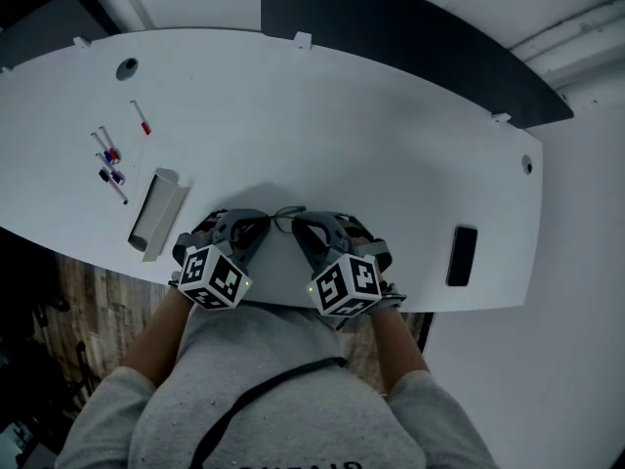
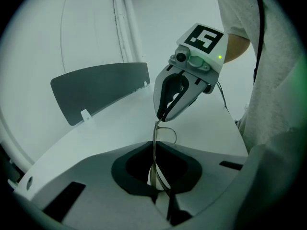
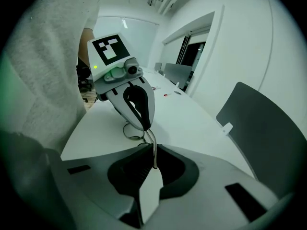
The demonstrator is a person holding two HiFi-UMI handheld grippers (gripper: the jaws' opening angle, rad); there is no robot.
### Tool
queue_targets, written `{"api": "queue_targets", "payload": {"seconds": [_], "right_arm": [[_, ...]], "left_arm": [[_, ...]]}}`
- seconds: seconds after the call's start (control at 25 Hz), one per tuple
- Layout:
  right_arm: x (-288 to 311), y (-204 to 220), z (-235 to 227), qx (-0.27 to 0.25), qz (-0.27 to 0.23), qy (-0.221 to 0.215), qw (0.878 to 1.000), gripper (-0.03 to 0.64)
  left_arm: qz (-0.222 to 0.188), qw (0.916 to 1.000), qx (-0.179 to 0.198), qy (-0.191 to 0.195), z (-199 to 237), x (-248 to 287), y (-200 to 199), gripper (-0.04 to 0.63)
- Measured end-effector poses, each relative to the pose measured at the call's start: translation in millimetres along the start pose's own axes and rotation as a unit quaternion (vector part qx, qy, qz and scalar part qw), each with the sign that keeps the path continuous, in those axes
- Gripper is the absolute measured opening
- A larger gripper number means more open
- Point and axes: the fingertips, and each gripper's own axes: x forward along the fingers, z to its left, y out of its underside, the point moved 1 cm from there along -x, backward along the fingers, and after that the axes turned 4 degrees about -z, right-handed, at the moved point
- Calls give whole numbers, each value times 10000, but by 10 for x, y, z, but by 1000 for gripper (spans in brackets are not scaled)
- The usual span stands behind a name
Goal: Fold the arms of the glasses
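Thin wire-framed glasses (image 1: pixel 284 214) hang just above the white table (image 1: pixel 342 135) near its front edge, between my two grippers. My left gripper (image 1: pixel 257 226) is shut on one part of the frame; in the left gripper view a thin arm (image 2: pixel 154 147) runs from its jaws (image 2: pixel 156 188) up to the right gripper's fingertips (image 2: pixel 161 118). My right gripper (image 1: pixel 301 226) faces it and is pinched shut on the glasses too. In the right gripper view an arm's end (image 3: pixel 153 152) lies between its jaws (image 3: pixel 152 170), and a lens rim (image 3: pixel 130 131) shows below the left gripper's fingertips (image 3: pixel 146 126).
Several markers (image 1: pixel 110 156) and a red-tipped pen (image 1: pixel 143 119) lie at the table's left, beside a grey oblong tray (image 1: pixel 156 215). A black phone (image 1: pixel 461 255) lies at the right near the edge. A dark chair back (image 3: pixel 261 128) stands behind the table.
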Motion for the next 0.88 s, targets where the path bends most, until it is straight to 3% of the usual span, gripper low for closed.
{"api": "queue_targets", "payload": {"seconds": [0.24, 0.36, 0.6, 0.72, 0.88], "right_arm": [[77, 51, -9, 129, 160, -6, 9998, 37], [106, 97, 2, 99, 273, -33, 9996, 35], [159, 101, -12, 183, 345, -42, 9992, 34], [195, 89, -18, 261, 352, -49, 9990, 34], [238, 88, -26, 264, 446, -83, 9986, 34]], "left_arm": [[6, 9992, 256, -310, 20, -7, 45, 31], [35, 9993, 184, -310, 24, -18, 109, 146], [-344, 9986, 166, -364, 73, -167, 74, 137], [-533, 9974, 199, -431, 75, -221, 29, 56], [-477, 9978, 224, -413, 45, -234, 40, 40]]}}
